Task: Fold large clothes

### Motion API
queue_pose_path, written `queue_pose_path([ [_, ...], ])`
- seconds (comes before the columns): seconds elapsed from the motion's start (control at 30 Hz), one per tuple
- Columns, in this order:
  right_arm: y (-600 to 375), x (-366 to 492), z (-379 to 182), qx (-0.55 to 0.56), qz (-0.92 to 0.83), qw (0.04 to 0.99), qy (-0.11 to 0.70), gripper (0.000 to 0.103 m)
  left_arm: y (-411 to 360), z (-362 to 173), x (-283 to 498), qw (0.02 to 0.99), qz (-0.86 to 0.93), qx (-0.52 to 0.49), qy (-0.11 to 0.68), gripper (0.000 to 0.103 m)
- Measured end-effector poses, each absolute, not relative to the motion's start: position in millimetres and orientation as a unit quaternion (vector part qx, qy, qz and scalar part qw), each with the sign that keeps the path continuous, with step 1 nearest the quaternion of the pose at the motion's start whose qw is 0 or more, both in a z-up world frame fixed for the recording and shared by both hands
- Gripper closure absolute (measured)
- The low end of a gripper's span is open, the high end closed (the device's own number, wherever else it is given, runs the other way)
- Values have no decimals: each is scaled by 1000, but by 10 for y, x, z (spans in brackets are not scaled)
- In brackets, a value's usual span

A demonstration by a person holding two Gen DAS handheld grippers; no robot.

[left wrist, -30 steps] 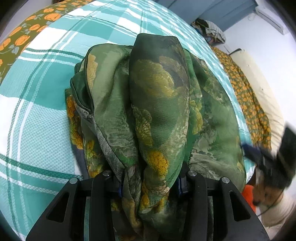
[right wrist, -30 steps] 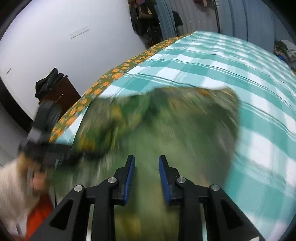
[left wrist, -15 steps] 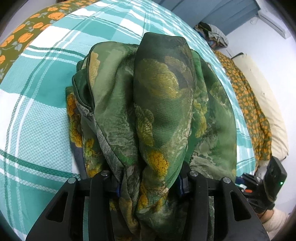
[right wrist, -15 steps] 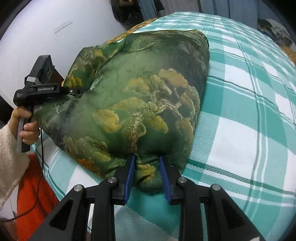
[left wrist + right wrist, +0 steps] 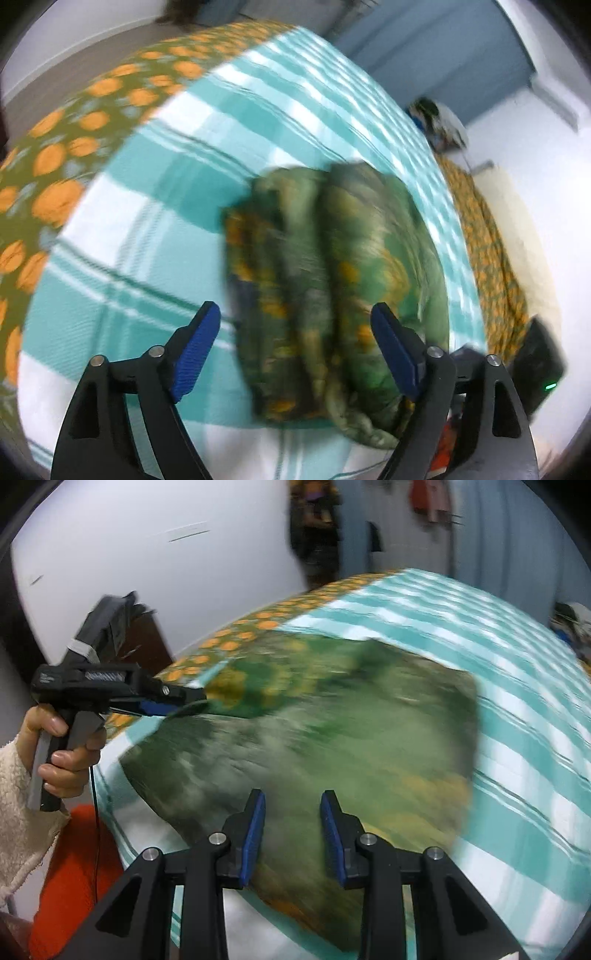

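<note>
A green garment with yellow flowers (image 5: 332, 280) lies folded in a bundle on the teal and white checked bed cover (image 5: 155, 206). It also shows in the right wrist view (image 5: 332, 731), blurred. My left gripper (image 5: 295, 350) is wide open, its blue pads on either side of the bundle's near end, holding nothing. It also shows from the side in the right wrist view (image 5: 184, 701), at the garment's left edge. My right gripper (image 5: 291, 823) is open and empty just above the garment's near edge.
An orange-flowered sheet (image 5: 55, 155) borders the bed's edge. A heap of clothes (image 5: 439, 122) lies at the bed's far corner. A dark cabinet (image 5: 147, 638) stands by the white wall. An orange thing (image 5: 74, 867) lies below the bed's edge.
My left gripper has opened, let go of the garment and pulled back. My right gripper has drawn back and lifted away from the garment's edge. Both views are blurred with motion.
</note>
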State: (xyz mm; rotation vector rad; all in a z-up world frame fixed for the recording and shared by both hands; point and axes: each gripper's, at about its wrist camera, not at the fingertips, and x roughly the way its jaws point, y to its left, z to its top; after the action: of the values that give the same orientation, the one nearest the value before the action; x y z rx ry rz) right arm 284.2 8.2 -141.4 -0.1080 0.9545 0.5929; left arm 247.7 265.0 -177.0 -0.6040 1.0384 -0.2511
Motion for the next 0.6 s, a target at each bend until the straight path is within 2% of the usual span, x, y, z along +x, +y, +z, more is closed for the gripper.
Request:
queue_pose_path([
  [0.17, 320, 2939, -1799, -58, 265, 828, 491, 69, 2832, -2122, 2511, 780, -140, -348, 500, 16],
  [0.37, 384, 2917, -1806, -81, 257, 831, 487, 69, 2545, -2268, 2680, 759, -207, -365, 497, 16],
  [0.6, 410, 2812, -1795, -95, 249, 838, 476, 69, 2058, -2060, 2780, 785, -234, -265, 509, 14],
])
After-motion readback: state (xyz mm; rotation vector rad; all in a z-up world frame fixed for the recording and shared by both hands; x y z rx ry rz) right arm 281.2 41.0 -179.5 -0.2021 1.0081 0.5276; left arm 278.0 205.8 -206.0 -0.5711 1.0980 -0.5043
